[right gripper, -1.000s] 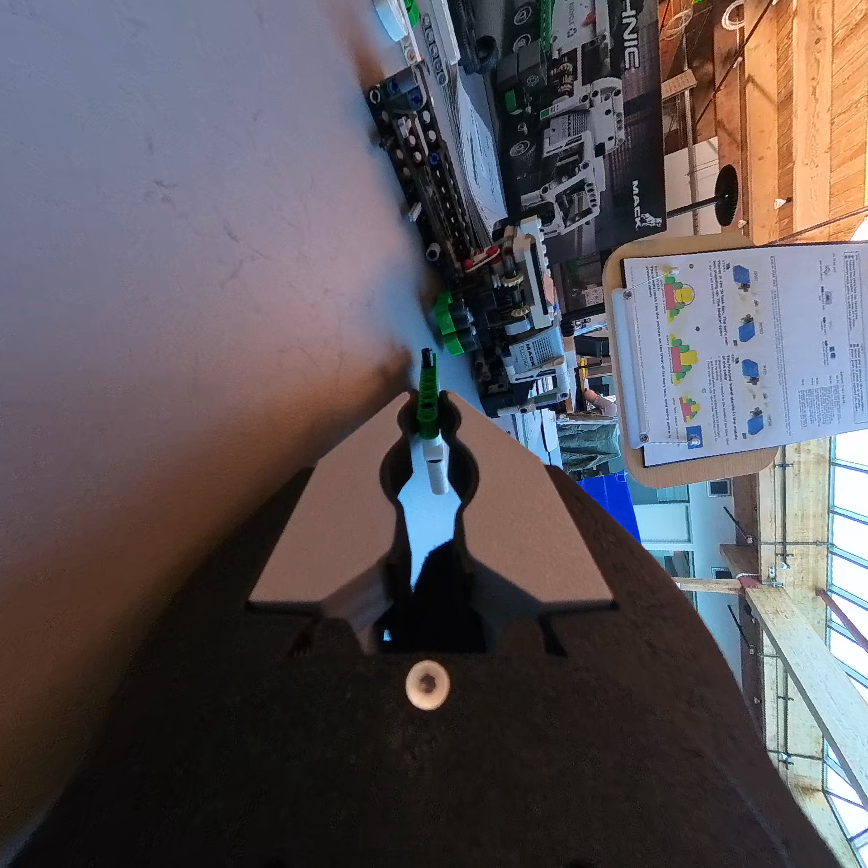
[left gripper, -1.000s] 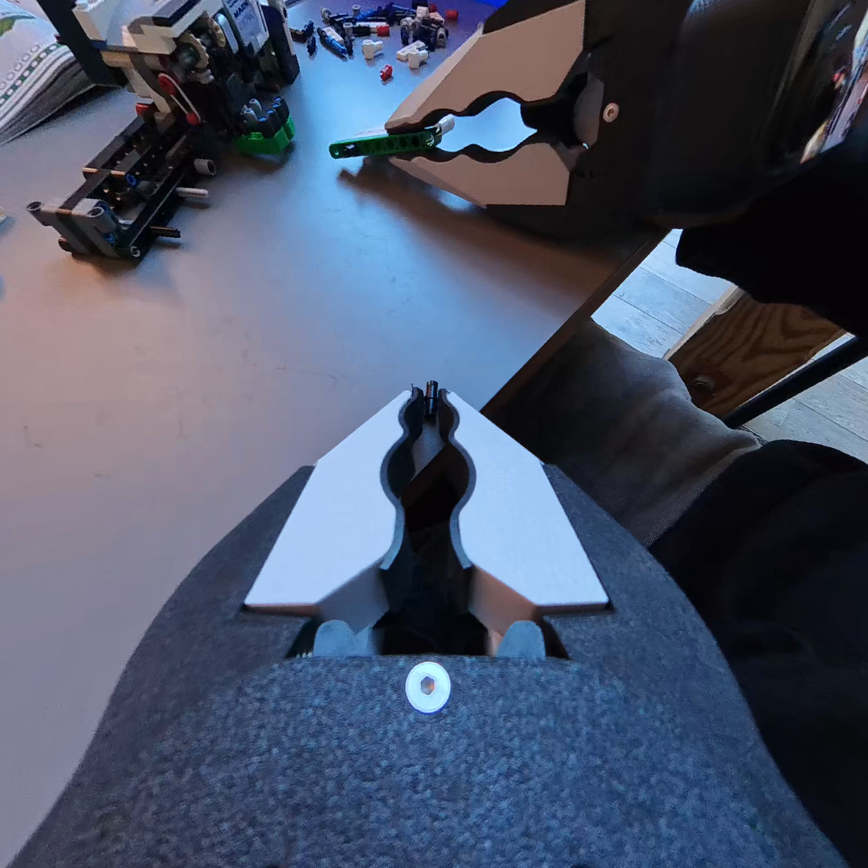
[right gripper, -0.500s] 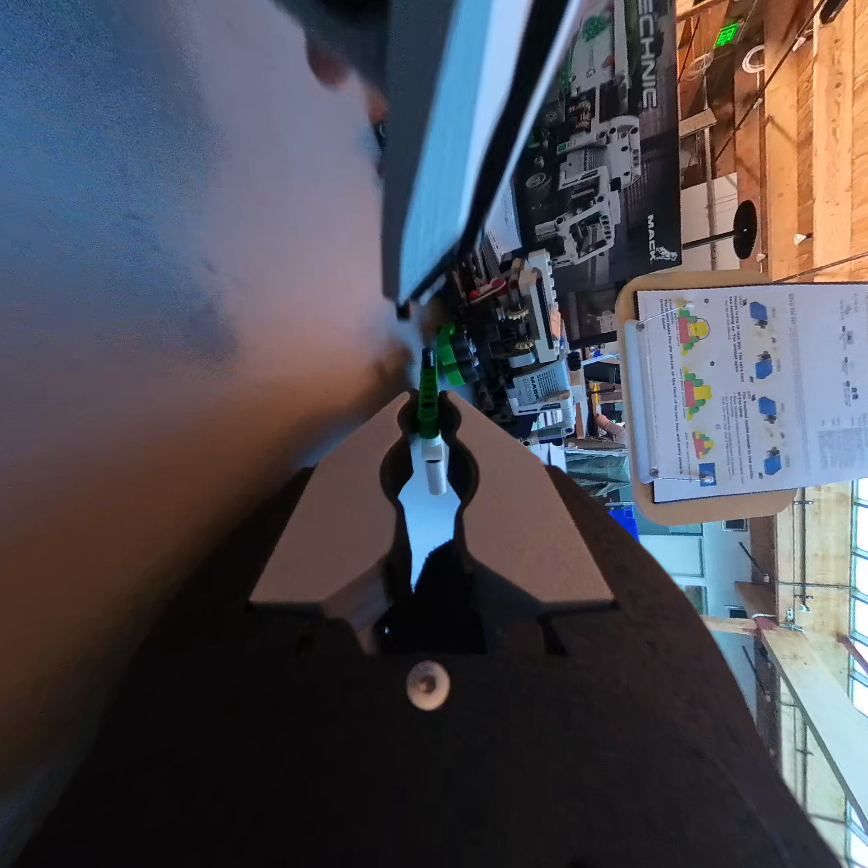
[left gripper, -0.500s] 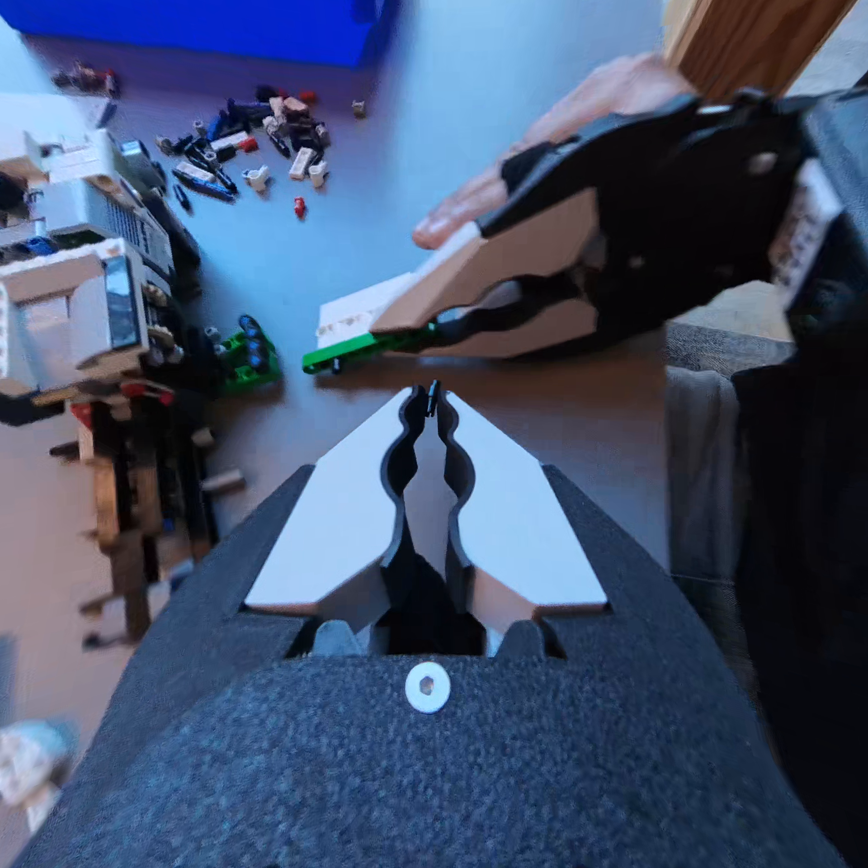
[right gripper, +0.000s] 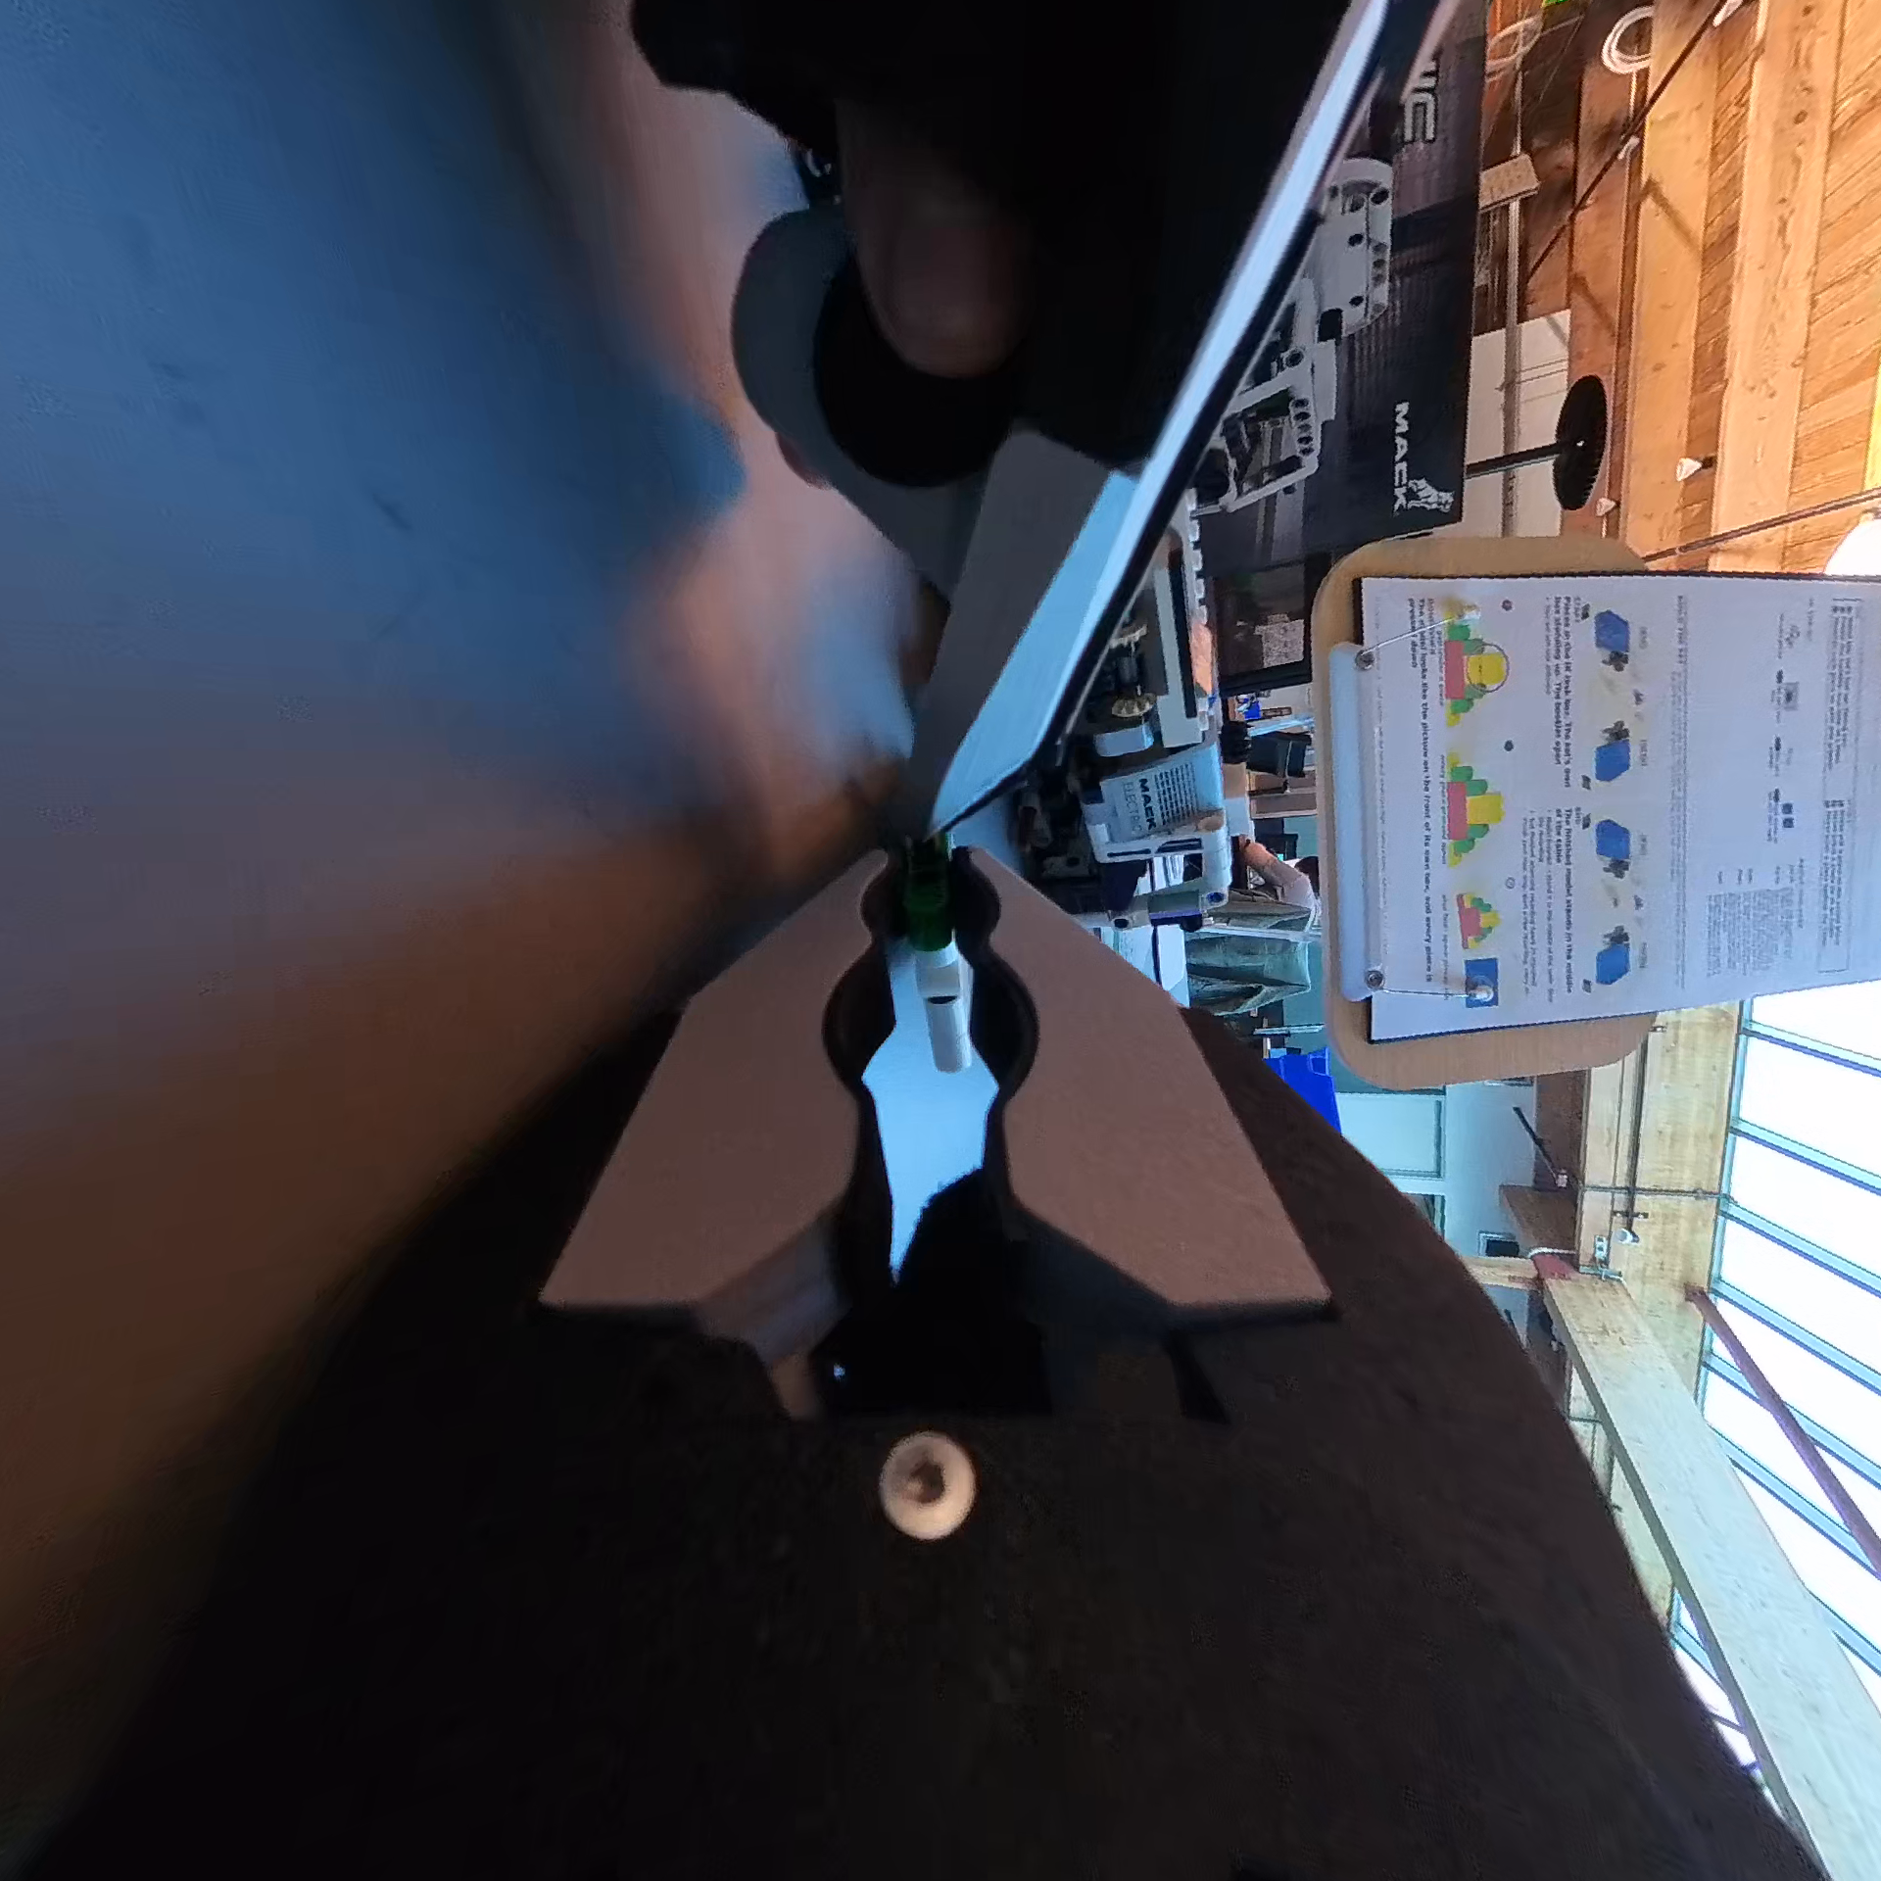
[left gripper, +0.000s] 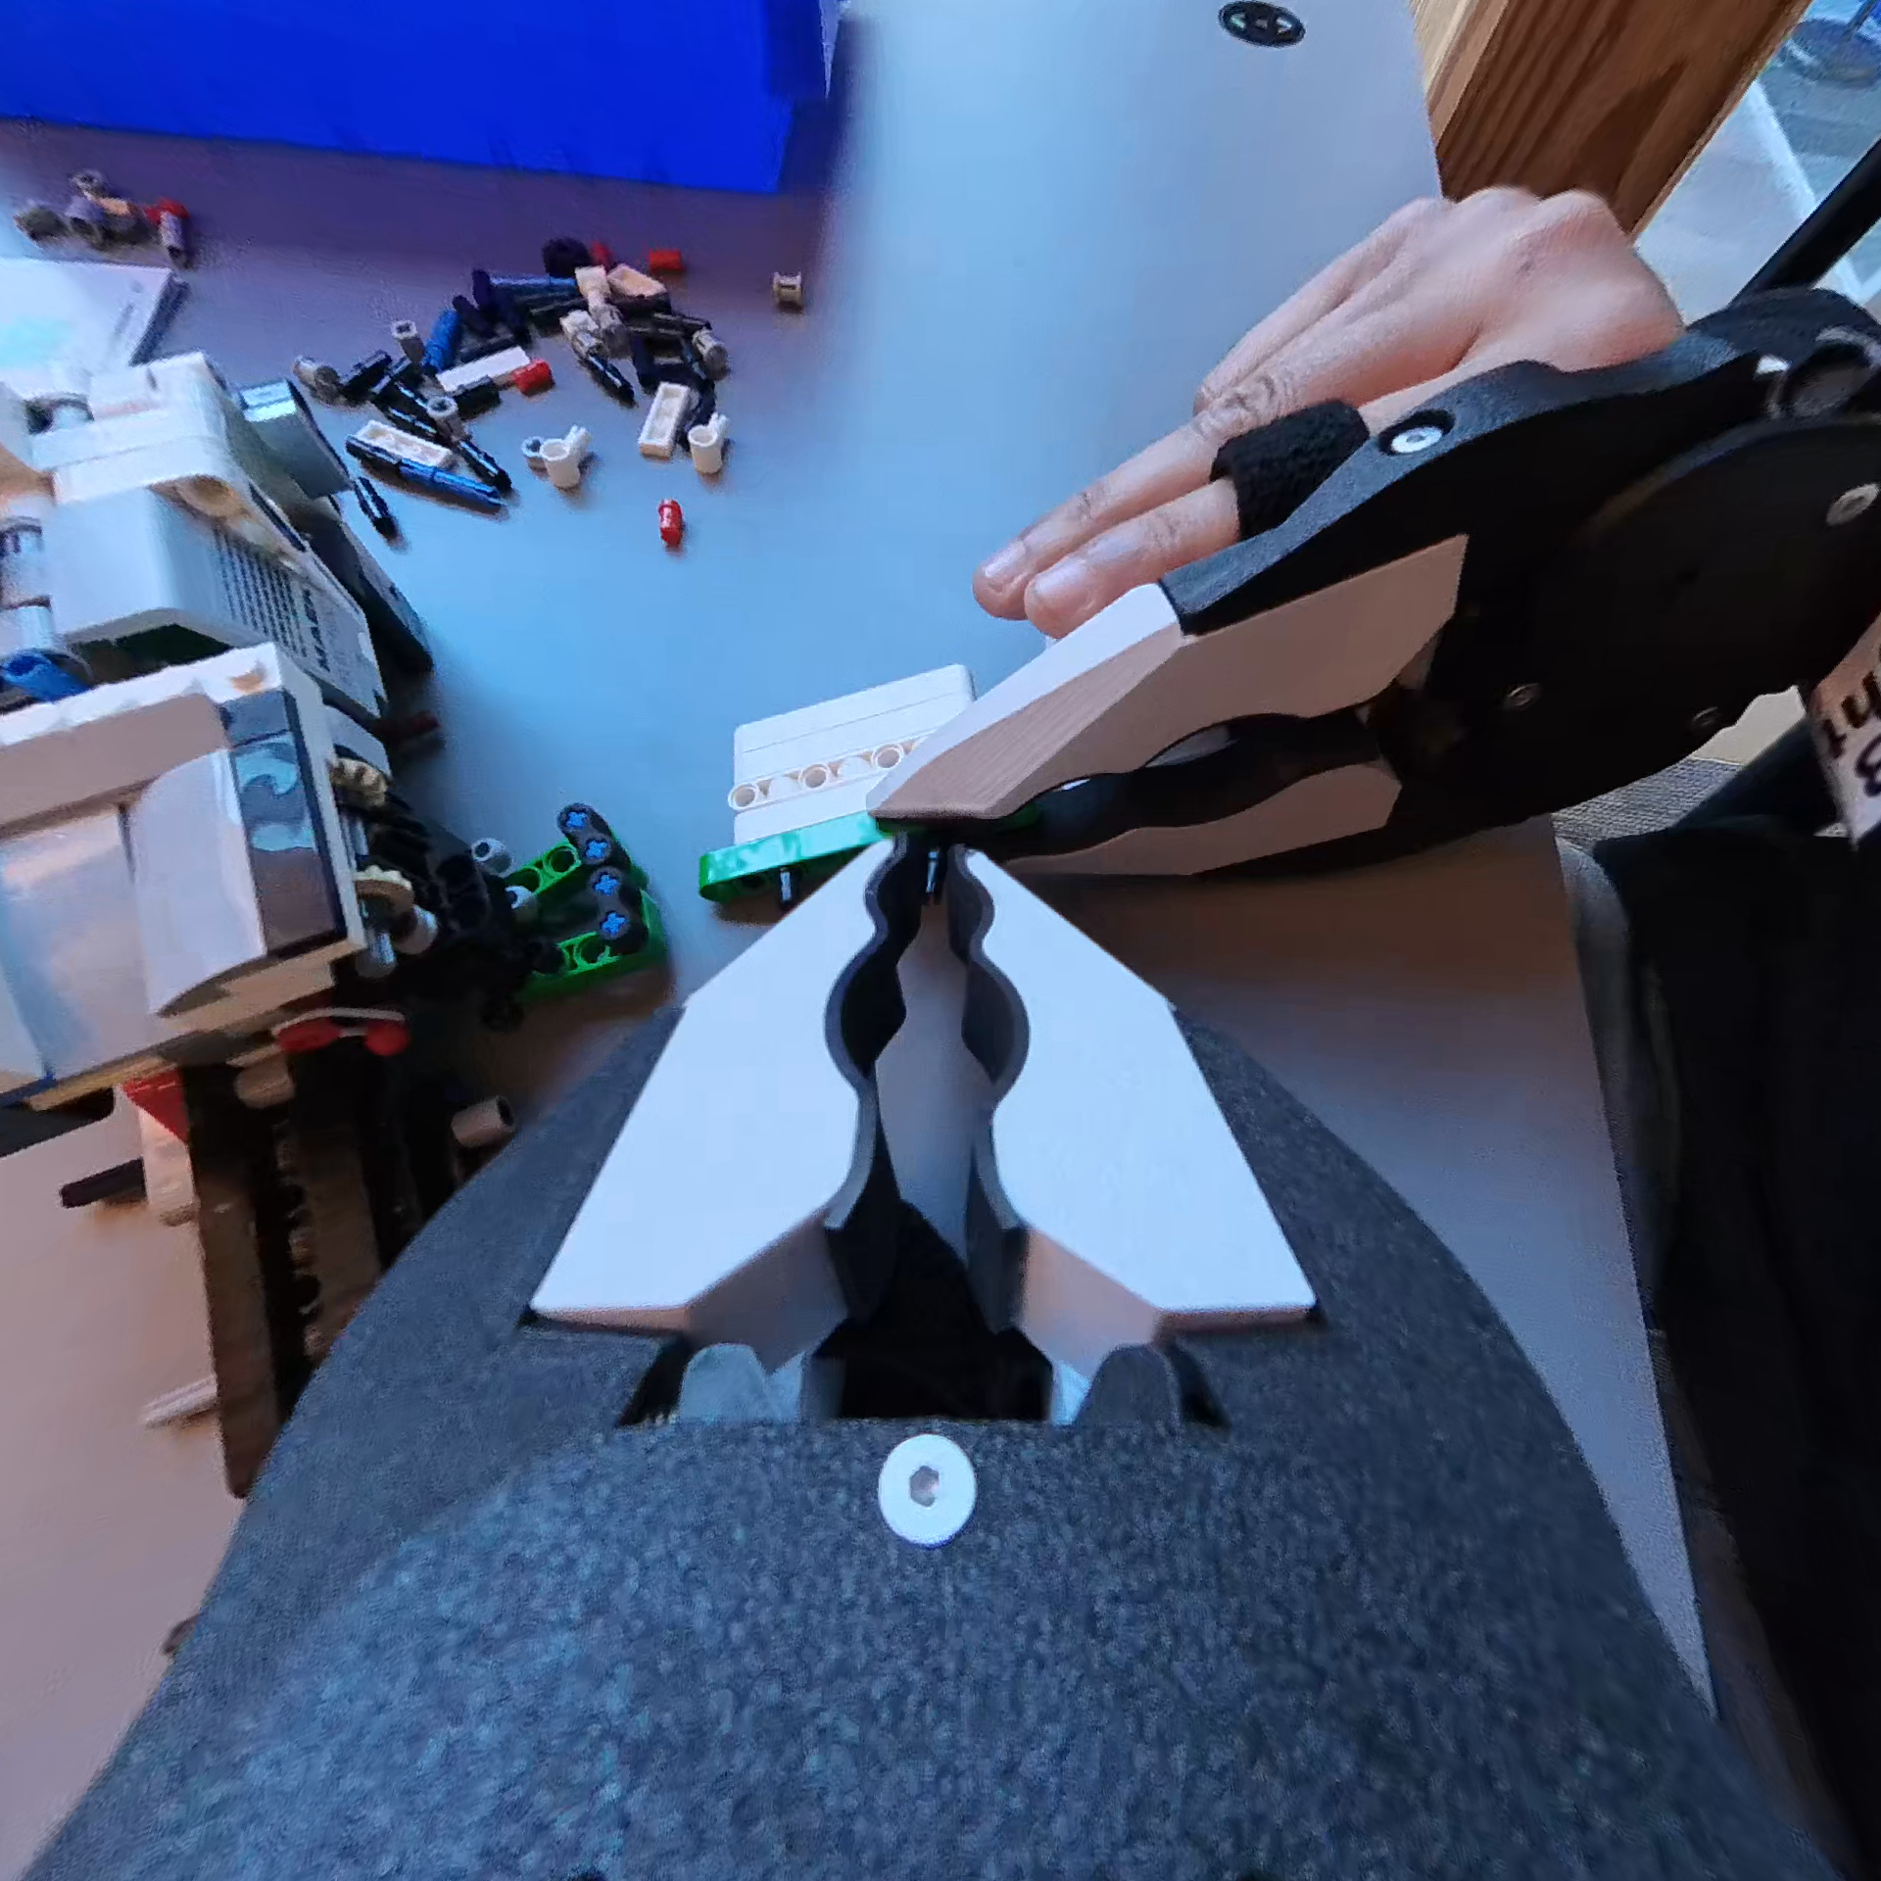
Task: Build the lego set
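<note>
My left gripper (left gripper: 928, 877) is shut on a small black pin (left gripper: 930, 877) at its tips. My right gripper (right gripper: 924, 865) is shut on a green beam (right gripper: 924, 896) with a white connector (right gripper: 942, 1003) at its rear end. In the left wrist view the right gripper (left gripper: 896, 814) lies sideways over the table, and the green beam (left gripper: 784, 865) sticks out to the left of its tips. The black pin's tip is right at the beam. In the right wrist view the left gripper's finger (right gripper: 1028, 651) comes down to the beam from above. The partly built white and black truck (left gripper: 173, 814) stands at the left.
A pile of loose small parts (left gripper: 550, 356) lies at the back of the grey table (left gripper: 1323, 1018). A white panel piece (left gripper: 845, 743) lies behind the beam, and a green and black sub-assembly (left gripper: 595, 906) is beside the truck. A blue bin (left gripper: 407, 81) stands at the far edge. An instruction sheet on a board (right gripper: 1608, 804) stands behind. Left and right tips are no more than a few centimetres apart.
My left gripper has swung from the table's near edge toward the right gripper, bringing the black pin up to the green beam. The right gripper keeps holding the beam and has tilted a little.
</note>
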